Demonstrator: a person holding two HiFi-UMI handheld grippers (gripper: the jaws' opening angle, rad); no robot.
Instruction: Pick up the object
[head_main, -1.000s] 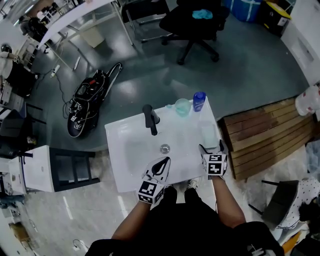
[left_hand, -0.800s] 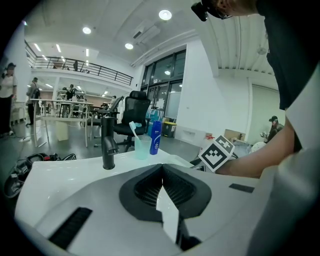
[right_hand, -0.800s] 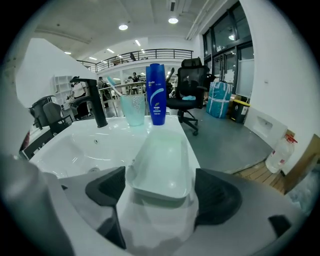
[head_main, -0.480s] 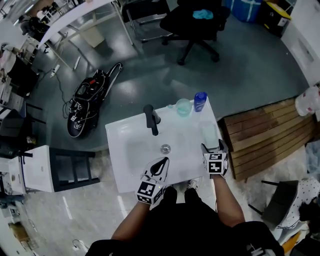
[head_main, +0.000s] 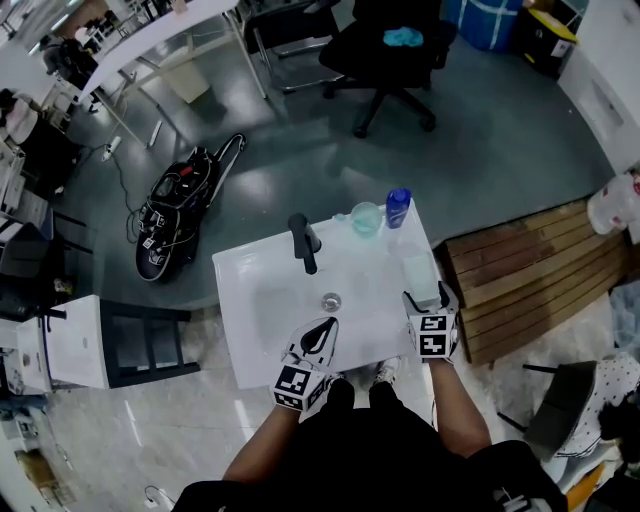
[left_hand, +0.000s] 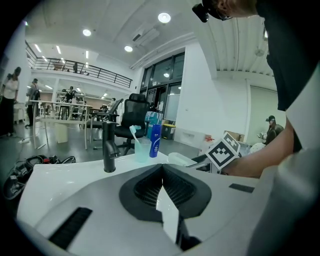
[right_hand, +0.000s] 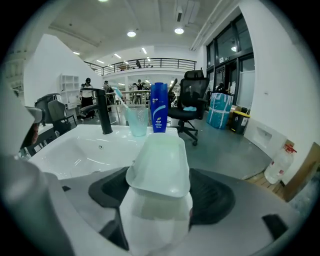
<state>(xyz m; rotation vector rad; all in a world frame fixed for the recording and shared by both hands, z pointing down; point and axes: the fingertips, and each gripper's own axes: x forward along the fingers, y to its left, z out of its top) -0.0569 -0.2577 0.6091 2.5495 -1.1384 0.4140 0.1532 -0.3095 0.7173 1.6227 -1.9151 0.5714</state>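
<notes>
A pale green soap dish (head_main: 418, 270) lies on the right rim of the white sink (head_main: 255, 300). Its near end sits between the jaws of my right gripper (head_main: 427, 296), and the dark pads touch its two sides. In the right gripper view the soap dish (right_hand: 160, 162) fills the gap of the right gripper (right_hand: 160, 195) and points toward the back of the sink. My left gripper (head_main: 322, 328) hovers over the sink's front edge, left of the dish. The left gripper (left_hand: 162, 187) shows its jaws meeting with nothing between them.
A black faucet (head_main: 303, 240) stands at the back of the basin, with the drain (head_main: 331, 300) in front of it. A clear cup with a toothbrush (head_main: 366, 216) and a blue bottle (head_main: 398, 205) stand at the back right corner. Wooden pallets (head_main: 530, 270) lie to the right.
Both grippers stay where they were at the sink's front. Only the head view has drifted a little.
</notes>
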